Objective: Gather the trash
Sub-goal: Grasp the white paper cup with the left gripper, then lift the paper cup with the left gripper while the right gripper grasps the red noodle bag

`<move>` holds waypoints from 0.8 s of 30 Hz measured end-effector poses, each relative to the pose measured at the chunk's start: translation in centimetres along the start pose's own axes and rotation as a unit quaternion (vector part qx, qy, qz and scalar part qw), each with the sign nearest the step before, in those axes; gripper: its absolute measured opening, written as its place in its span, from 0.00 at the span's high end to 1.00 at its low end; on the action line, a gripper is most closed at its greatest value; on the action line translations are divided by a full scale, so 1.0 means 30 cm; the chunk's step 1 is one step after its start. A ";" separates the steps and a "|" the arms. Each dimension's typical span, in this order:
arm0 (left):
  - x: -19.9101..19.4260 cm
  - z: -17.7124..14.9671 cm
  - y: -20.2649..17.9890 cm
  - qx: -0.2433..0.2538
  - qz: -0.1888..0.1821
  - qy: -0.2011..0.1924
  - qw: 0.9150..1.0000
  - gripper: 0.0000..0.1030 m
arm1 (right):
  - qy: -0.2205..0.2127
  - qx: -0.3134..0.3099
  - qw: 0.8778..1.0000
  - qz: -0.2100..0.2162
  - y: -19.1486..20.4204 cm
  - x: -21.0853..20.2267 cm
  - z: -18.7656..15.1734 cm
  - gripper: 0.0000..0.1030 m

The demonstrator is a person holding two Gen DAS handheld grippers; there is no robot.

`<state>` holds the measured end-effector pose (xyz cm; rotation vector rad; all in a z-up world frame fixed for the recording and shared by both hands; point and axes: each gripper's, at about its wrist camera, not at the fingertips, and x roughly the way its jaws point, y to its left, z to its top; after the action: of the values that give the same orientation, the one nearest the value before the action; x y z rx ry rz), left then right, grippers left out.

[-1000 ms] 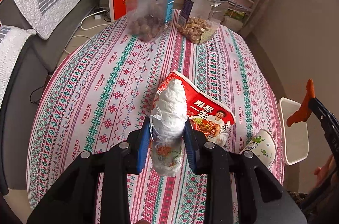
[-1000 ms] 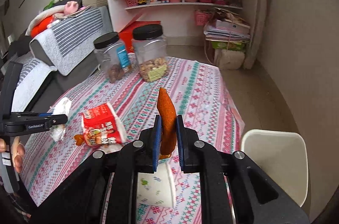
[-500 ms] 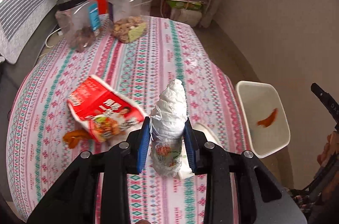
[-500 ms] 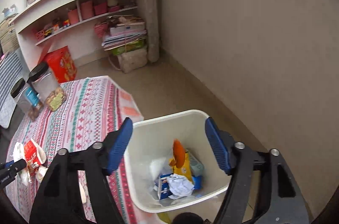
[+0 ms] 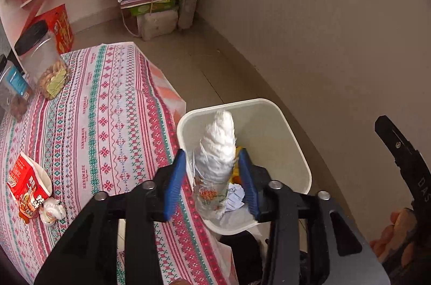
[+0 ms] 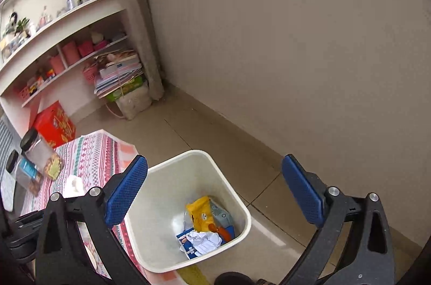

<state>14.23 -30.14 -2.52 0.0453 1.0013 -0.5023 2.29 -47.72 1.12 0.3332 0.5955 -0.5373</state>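
The left gripper (image 5: pixel 212 174) has its blue pads spread a little wider than the white wad (image 5: pixel 215 147) between them; a gap shows on each side, so the pads seem to have let go, though whether they touch it lower down cannot be told. The wad is a tall, tapered bundle of crumpled white tissue stuffed into a clear plastic wrapper with a small orange-and-green print near its base, and it stands upright, its tip pointing away from the camera. It is over the near left part of the white bin (image 5: pixel 293 134) — a square, rounded-cornered plastic container on the tiled floor, just beside the right edge of the table (image 5: pixel 113 107). The right gripper (image 6: pixel 212 193) is spread wide and holds nothing; it is above the same bin, looking down into it. In the bottom of the bin lie a yellow packet (image 6: pixel 200 213), a white crumpled paper (image 6: pixel 206 240) over something blue, and an orange strip (image 6: pixel 223 232). On the patterned tablecloth, far to the left, a red noodle wrapper (image 5: pixel 25 190) lies beside a small crumpled wad (image 5: pixel 52 212), and two clear jars (image 5: pixel 44 61) with black lids stand at the far left — one holding nuts.
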 end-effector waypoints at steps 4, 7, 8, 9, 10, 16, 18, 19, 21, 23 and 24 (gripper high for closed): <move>-0.027 -0.025 0.013 0.030 0.010 0.005 0.999 0.36 | 0.002 0.005 1.000 0.014 -0.002 -0.009 -0.002 0.07; -0.024 -0.073 0.099 0.052 0.045 0.026 0.997 0.33 | 0.010 -0.008 0.999 0.030 0.025 -0.011 -0.006 0.07; -0.018 -0.092 0.140 0.055 0.053 0.038 0.996 0.33 | 0.015 -0.014 0.999 0.036 0.039 -0.010 -0.008 0.07; -0.011 -0.108 0.180 0.056 0.062 0.051 0.995 0.33 | 0.020 -0.023 0.999 0.040 0.054 -0.008 -0.010 0.07; -0.003 -0.126 0.220 0.058 0.069 0.064 0.994 0.32 | 0.025 -0.033 0.998 0.044 0.073 -0.004 -0.015 0.07; 0.063 -0.235 0.406 0.087 0.103 0.143 0.980 0.30 | 0.062 -0.095 0.991 0.068 0.204 0.022 -0.060 0.07; 0.078 -0.268 0.438 0.086 0.103 0.156 0.979 0.30 | 0.071 -0.114 0.988 0.072 0.245 0.031 -0.074 0.07; 0.083 -0.283 0.451 0.083 0.098 0.158 0.979 0.29 | 0.073 -0.121 0.987 0.074 0.263 0.032 -0.083 0.07; 0.087 -0.303 0.457 0.084 0.082 0.163 0.980 0.25 | 0.078 -0.131 0.985 0.076 0.293 0.036 -0.096 0.07; 0.099 -0.317 0.445 0.102 0.071 0.171 0.977 0.20 | 0.084 -0.137 0.984 0.079 0.314 0.041 -0.106 0.07; 0.103 -0.324 0.432 0.119 0.070 0.176 0.975 0.19 | 0.087 -0.139 0.983 0.080 0.324 0.046 -0.111 0.07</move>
<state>13.34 -17.28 -12.83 0.4289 1.2688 -0.4924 7.28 -38.88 -0.95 0.1623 0.7960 -0.2676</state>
